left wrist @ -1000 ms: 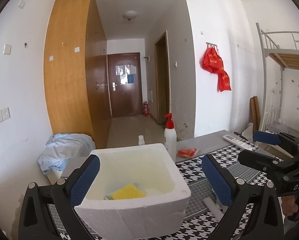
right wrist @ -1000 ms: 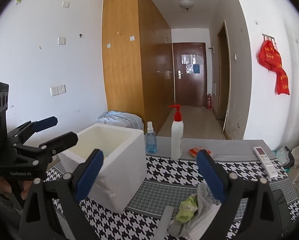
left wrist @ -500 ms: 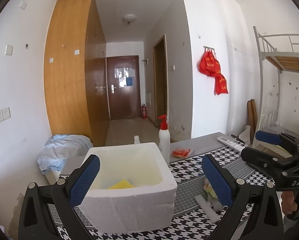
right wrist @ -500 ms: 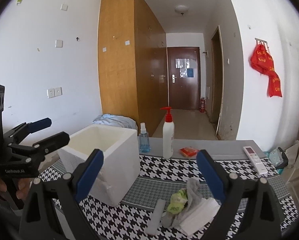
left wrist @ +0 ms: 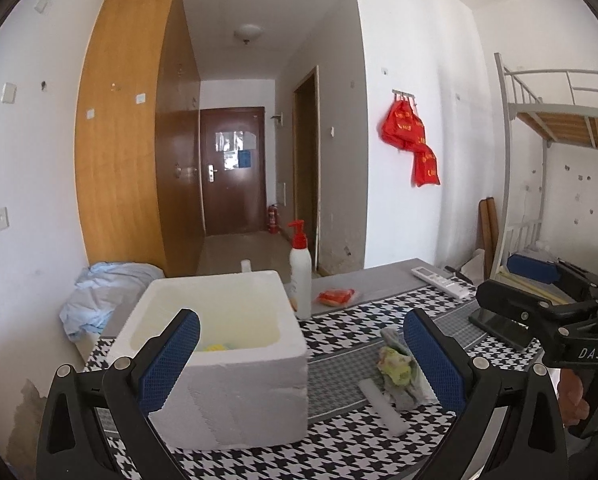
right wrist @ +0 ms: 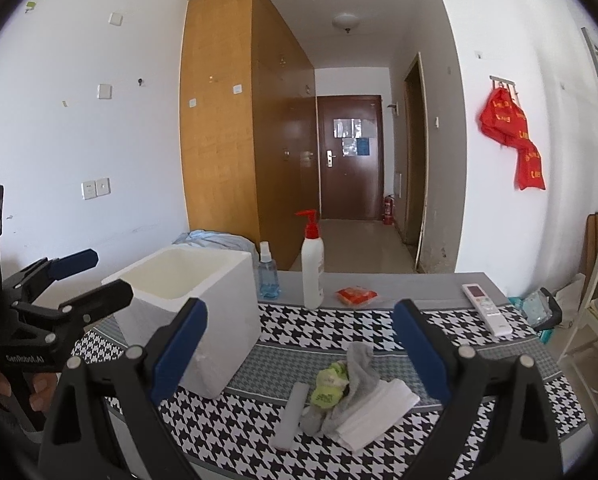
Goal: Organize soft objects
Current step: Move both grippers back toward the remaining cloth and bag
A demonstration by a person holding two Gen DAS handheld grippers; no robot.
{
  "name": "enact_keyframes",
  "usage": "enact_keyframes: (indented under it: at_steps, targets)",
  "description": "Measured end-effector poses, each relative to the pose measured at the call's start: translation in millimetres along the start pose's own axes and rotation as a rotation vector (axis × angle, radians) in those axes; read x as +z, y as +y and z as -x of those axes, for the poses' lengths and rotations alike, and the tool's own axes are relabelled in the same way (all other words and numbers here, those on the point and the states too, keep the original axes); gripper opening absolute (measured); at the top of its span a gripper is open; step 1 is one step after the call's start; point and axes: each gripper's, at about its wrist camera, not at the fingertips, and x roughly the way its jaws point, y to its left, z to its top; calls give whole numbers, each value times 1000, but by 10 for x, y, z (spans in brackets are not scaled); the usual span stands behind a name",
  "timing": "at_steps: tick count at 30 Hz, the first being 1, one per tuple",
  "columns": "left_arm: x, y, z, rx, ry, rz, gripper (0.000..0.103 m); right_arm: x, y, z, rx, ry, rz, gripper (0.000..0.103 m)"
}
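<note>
right hand-held gripper (right wrist: 299, 344): jaws spread wide, nothing between the blue pads, held above the near edge of the worktop (right wrist: 379, 328).
left hand-held gripper (left wrist: 299, 356): also wide open and empty, aimed at the front wall of the foam box (left wrist: 235, 384).
soft pile (right wrist: 351, 392): sits on the worktop straight ahead of and below the right hand-held gripper, framed between its two fingers. Grey sock (right wrist: 359, 364), green-yellow cloth (right wrist: 329, 384) and folded white cloth (right wrist: 379, 408) are heaped together and touching.
foam strip (right wrist: 293, 410): lies just left of the pile, long axis running roughly away from the camera, near end toward the right hand-held gripper.
pile axis: the white cloth runs diagonally, near-left to far-right; the heap as a whole has no clean long axis.
nearer hand: right, my read. From the left wrist view the pile is off to the right, partly behind the right finger.
foam box: open top, left of the pile, close by but apart. A yellow item (left wrist: 215, 347) already lies inside.
key relation: pile ahead and below the right hand-held gripper, box to its left, so likely a drop down, then a leftward carry.
risk: the heaped items may come up together or snag the strip.
other: pump bottle (right wrist: 313, 276), spray bottle (right wrist: 267, 276), remote (right wrist: 485, 308) at the far edge, clear of the path.
</note>
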Motion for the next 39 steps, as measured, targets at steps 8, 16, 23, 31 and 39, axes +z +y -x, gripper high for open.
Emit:
enact_keyframes:
  at_steps: [8, 16, 23, 31, 39]
  targets:
    - [-67, -129, -92, -38, 27, 3, 102, -71, -163, 59, -33, 10, -18, 96]
    - [-103, -262, -225, -69, 54, -7, 102, -147, -327, 65, -71, 27, -38, 96]
    - [-182, -382, -350, -101, 86, -20, 102, -234, -456, 50, -104, 52, -49, 96]
    - [-285, -501, -474, -121, 132, -25, 102, -316, -557, -22, -105, 85, -56, 96]
    - [-412, -588, -595, -124, 179, -37, 102, -442, -654, -120, -113, 129, -70, 96]
